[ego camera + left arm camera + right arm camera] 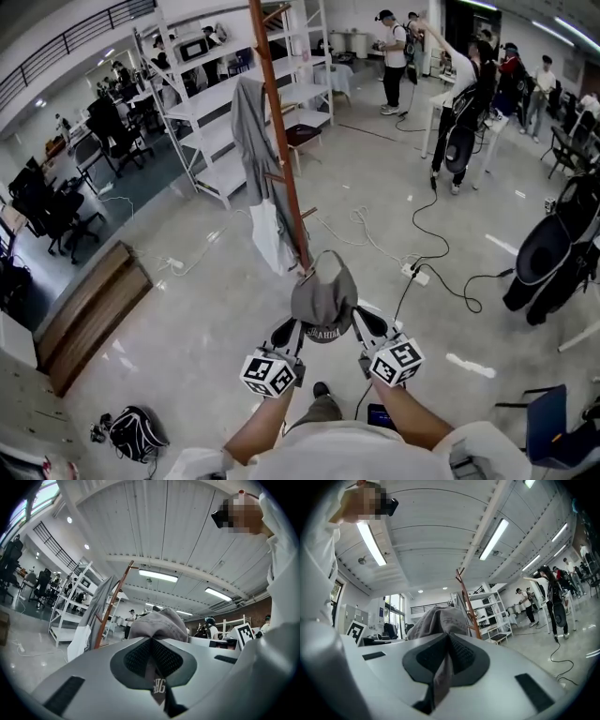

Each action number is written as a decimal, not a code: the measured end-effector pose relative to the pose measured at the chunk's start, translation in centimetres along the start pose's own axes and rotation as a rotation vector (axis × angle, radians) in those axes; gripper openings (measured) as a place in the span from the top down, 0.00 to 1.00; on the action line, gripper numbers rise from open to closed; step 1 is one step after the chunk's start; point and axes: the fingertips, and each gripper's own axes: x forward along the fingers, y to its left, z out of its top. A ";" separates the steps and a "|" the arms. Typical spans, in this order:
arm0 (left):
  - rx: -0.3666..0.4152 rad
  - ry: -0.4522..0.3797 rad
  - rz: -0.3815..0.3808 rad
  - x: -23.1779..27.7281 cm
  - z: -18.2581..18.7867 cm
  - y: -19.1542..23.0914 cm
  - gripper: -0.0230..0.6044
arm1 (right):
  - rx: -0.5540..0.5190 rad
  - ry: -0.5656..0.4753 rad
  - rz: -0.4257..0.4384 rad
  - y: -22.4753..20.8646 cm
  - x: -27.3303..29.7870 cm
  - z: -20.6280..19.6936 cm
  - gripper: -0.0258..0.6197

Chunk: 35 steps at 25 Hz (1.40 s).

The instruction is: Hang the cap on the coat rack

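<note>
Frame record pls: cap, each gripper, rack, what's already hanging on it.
cap: grey, held up in the air, close to the coat rack
left gripper: shut on the cap's edge
right gripper: shut on the cap's edge
coat rack: brown pole, upright, straight ahead
on rack: grey garment, white bag below it

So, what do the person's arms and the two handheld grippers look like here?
The left gripper and the right gripper look alike. Each has smooth, pale grey, wedge-shaped tongs with black mesh-textured pads. Each also carries a white cube printed with black square markers. The person wears white short sleeves, and the forearms are bare.
</note>
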 end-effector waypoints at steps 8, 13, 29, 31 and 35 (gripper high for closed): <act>0.012 -0.039 0.007 5.4 2.5 5.0 0.94 | -0.045 -0.009 0.014 -3.3 7.5 1.8 0.92; 0.008 -0.068 0.013 8.1 4.3 8.4 0.94 | -0.056 -0.010 0.031 -4.4 12.2 2.5 0.92; 0.062 -0.099 0.006 15.3 10.9 15.1 0.94 | -0.125 -0.063 0.105 -7.3 23.0 7.4 0.92; 0.069 -0.109 0.013 16.6 12.3 15.6 0.94 | -0.122 -0.083 0.129 -7.9 24.6 8.8 0.92; 0.122 -0.138 0.032 19.1 15.5 16.4 0.94 | -0.129 -0.126 0.188 -9.0 27.8 11.8 0.92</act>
